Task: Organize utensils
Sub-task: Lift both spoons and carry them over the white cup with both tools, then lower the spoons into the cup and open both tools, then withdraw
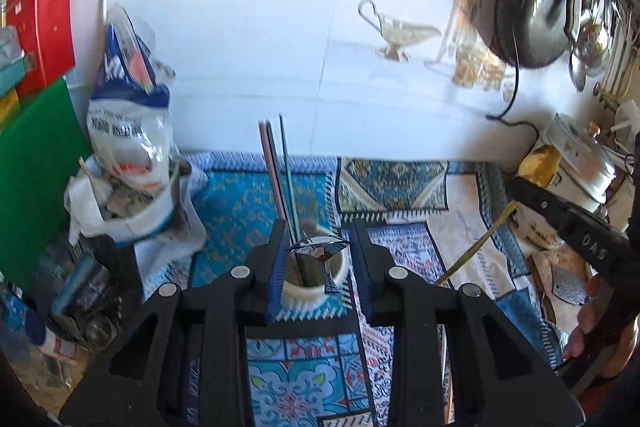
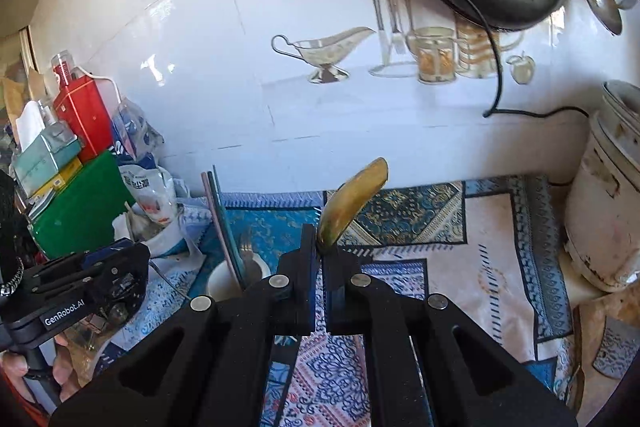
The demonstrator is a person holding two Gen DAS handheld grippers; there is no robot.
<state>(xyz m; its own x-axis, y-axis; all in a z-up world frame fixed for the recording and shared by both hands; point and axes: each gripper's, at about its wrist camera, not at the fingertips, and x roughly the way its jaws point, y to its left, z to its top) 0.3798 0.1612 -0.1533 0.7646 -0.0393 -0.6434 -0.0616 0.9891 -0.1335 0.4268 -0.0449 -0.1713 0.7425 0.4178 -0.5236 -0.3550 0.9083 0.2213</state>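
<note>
One white cup (image 1: 316, 291) – three chopsticks (image 1: 276, 167) and a fork (image 2: 246, 251) inside; your left gripper (image 1: 318, 259) sits narrow, empty, your right gripper (image 2: 322, 255) pinches one gold spoon (image 2: 354, 199).

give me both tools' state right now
left tool: open, nothing between its fingers; it hangs above the cup.
right tool: shut on the gold spoon, bowl end sticking up.

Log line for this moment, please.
right gripper: shut on gold spoon | left gripper: open, empty | white cup: holds chopsticks
</note>
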